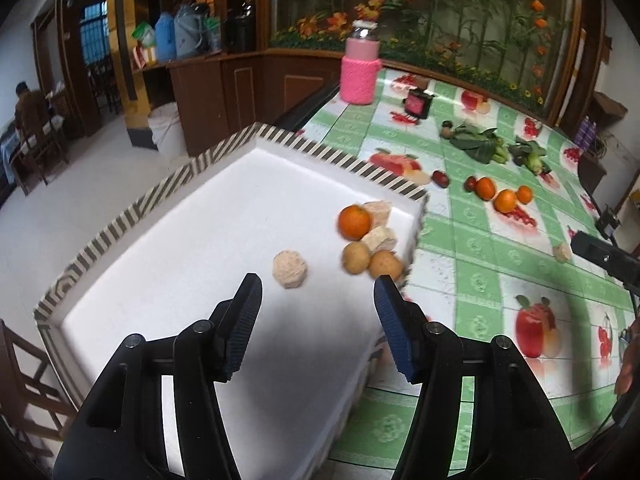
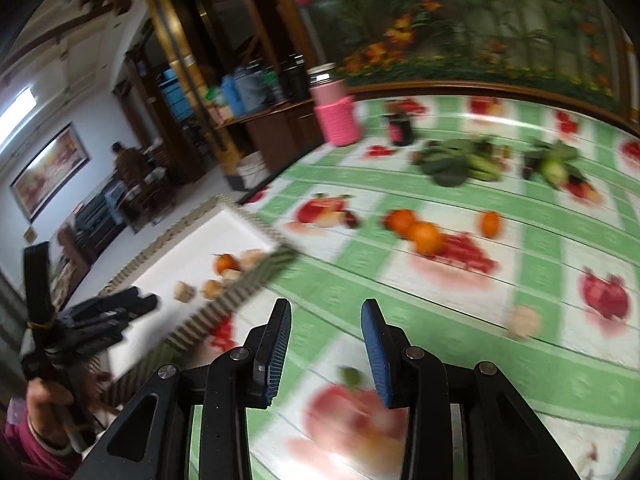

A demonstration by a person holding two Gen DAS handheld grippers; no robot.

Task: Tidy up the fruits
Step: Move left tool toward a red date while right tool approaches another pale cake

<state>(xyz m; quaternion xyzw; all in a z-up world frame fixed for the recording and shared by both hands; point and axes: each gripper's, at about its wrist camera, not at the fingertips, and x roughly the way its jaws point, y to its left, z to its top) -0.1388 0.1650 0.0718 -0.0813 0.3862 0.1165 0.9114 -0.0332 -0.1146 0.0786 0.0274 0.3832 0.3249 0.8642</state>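
While both claws hang empty with jaws apart, the left claw [image 1: 318, 286] sits over the white tray [image 1: 168, 264], whose striped rim is at the table edge. In the tray: one orange [image 1: 354, 222], two brownish round fruits [image 1: 356, 257] touching each other, and pale peeled pieces [image 1: 290, 269]. The right claw [image 2: 326, 310] is over the green fruit-print table [image 2: 536, 248]; three loose oranges [image 2: 426, 237] lie ahead of it, leafy greens [image 2: 460, 162] further back, pink bottle [image 2: 336, 120] at the far edge
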